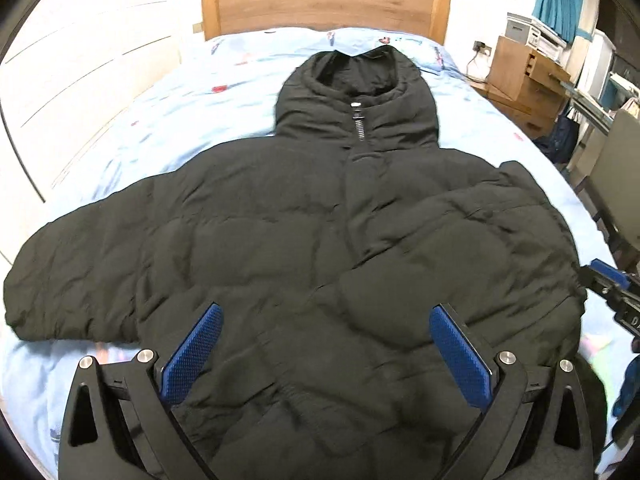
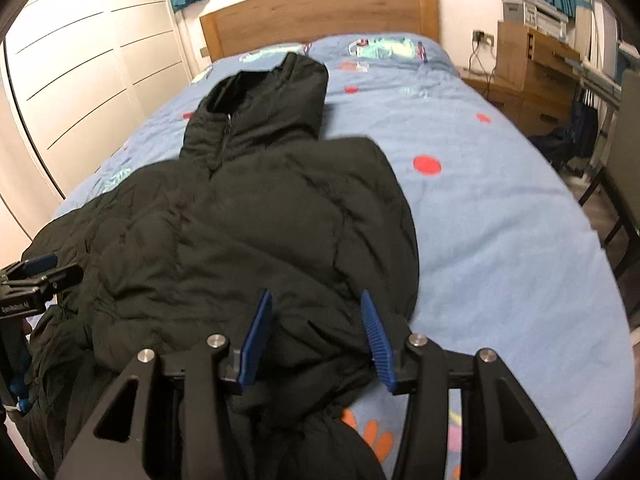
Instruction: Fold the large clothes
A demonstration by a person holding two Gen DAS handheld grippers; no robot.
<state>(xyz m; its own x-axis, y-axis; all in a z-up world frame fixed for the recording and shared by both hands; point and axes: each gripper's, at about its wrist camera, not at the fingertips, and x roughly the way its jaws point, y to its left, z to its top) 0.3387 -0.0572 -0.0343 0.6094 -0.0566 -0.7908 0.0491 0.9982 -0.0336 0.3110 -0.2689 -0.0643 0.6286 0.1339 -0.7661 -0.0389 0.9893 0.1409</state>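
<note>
A black hooded puffer jacket (image 1: 304,232) lies front up on the blue bedspread (image 1: 132,120), zipped, hood toward the headboard. Its left sleeve stretches out flat; its right sleeve is folded in over the body. My left gripper (image 1: 326,316) is open wide and empty, hovering over the jacket's lower front. My right gripper (image 2: 316,304) is open, its blue pads on either side of a bunched fold at the jacket's (image 2: 240,216) right hem edge, not pinching it. The right gripper also shows in the left wrist view (image 1: 612,284), at the jacket's right edge.
A wooden headboard (image 1: 324,8) stands at the far end. White wardrobe doors (image 2: 88,68) line the left side. A wooden bedside unit (image 2: 532,72) and a chair (image 2: 624,184) stand to the right. Bare bedspread (image 2: 500,220) lies right of the jacket.
</note>
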